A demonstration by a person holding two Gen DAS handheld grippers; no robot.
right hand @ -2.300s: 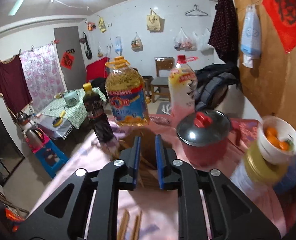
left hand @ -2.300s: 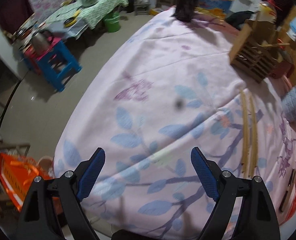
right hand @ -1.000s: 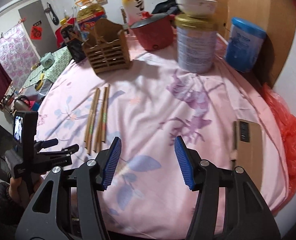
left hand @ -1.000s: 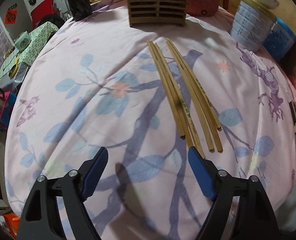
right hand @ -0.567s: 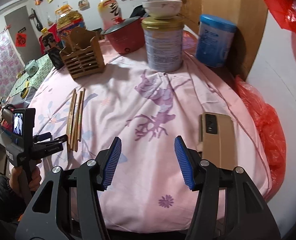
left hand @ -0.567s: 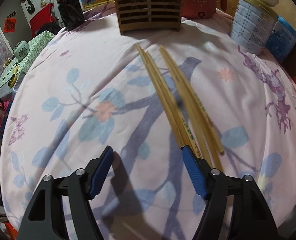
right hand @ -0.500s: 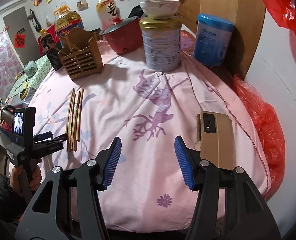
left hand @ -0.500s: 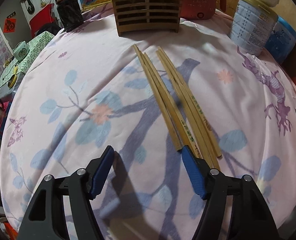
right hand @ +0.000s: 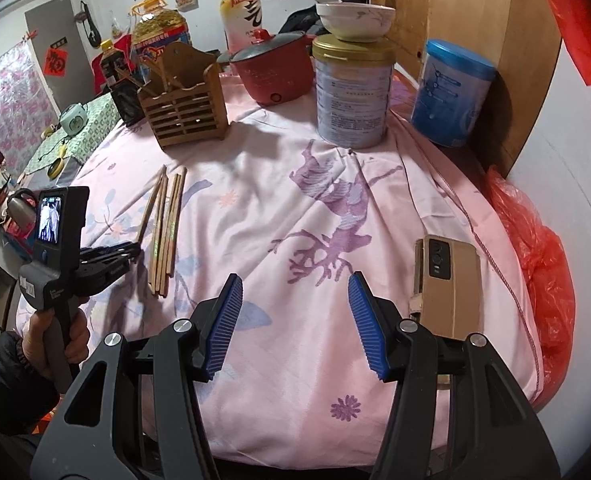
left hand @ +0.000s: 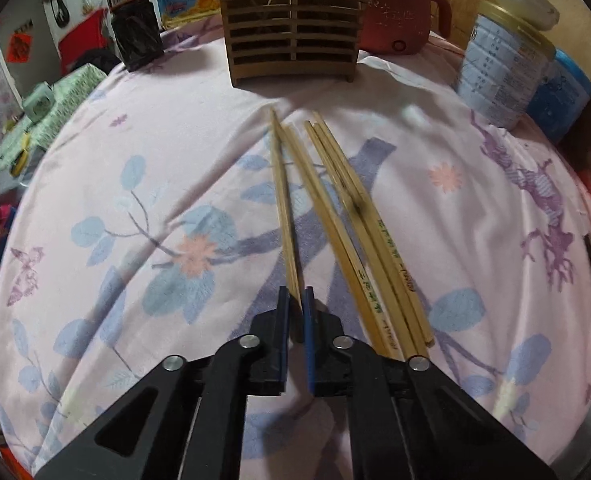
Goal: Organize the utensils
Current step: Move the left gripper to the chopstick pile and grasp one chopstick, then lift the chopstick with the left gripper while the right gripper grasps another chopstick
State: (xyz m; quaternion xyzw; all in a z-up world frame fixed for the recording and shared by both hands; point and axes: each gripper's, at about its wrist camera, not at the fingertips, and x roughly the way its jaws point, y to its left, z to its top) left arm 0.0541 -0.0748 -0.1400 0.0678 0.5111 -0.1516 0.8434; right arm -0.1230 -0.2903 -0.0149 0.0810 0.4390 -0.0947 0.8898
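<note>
Now the left hand-held gripper (left hand: pixel 295 300) is down at the near end of one chopstick (left hand: pixel 282 208), the leftmost of the wooden sticks on the worktop (left hand: pixel 135 184). Its jaws have just been closing, and they stand almost together with the end of this chopstick between the blue pads, so it is clenched on it. The chopstick runs straight away from the gripper toward the wooden holder (left hand: pixel 293 36) at the far side, and its far tip lies close to the tips of the others. The other chopsticks (left hand: pixel 355 232) lie just to the right of the grasped one, side by side in a loose bundle, and their near ends reach beside the right finger of this gripper. I cannot tell if the grasped end is lifted off the cloth or not.

The right hand-held gripper (right hand: pixel 293 320) hangs over the near part of the pink cloth, well apart from the chopsticks. Its jaws are about half open and nothing is between them. A phone (right hand: pixel 445 280) lies just to its right. In the right wrist view a hand (right hand: pixel 59 336) holds the left gripper's handle at the left edge.
</note>
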